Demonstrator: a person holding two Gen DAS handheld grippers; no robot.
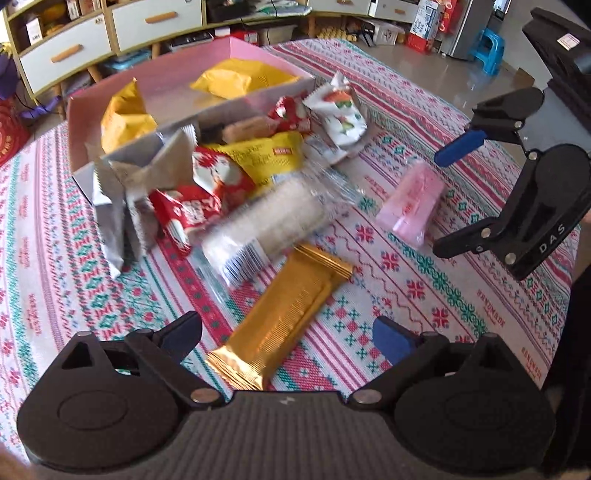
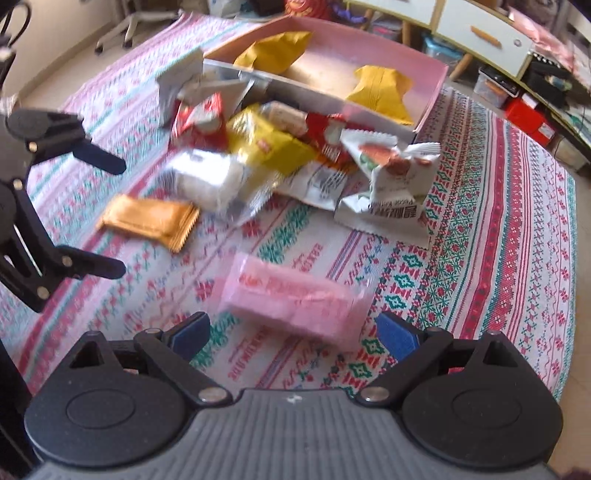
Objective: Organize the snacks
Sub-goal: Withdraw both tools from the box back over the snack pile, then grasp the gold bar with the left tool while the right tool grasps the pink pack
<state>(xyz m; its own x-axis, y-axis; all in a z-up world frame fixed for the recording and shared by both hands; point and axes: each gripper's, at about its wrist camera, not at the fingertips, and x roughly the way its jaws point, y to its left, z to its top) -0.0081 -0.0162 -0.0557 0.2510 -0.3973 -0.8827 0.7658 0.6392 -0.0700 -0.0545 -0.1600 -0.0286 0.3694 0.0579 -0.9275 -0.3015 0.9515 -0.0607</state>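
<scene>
A pink box [image 1: 155, 79] [image 2: 436, 74] holds two yellow packets [image 1: 243, 79] [image 2: 380, 92]. In front of it lies a heap of snack packs [image 1: 207, 177] [image 2: 280, 147]. A gold wafer bar [image 1: 280, 317] [image 2: 151, 219] lies on the cloth just ahead of my left gripper [image 1: 288, 338], whose fingers stand open on either side of its near end. A pink packet [image 1: 412, 201] [image 2: 295, 299] lies right before my right gripper [image 2: 295, 332], also open and empty. A clear pack of white crackers [image 1: 266, 225] [image 2: 210, 181] rests between the bar and the heap.
A patterned red, green and white cloth [image 1: 424, 295] [image 2: 480, 240] covers the table. Beyond the table stand drawer cabinets [image 1: 66, 48] [image 2: 480, 33], a blue stool [image 1: 491, 46] and floor clutter. Each gripper shows in the other's view, the right gripper [image 1: 458, 199] and the left gripper [image 2: 122, 218].
</scene>
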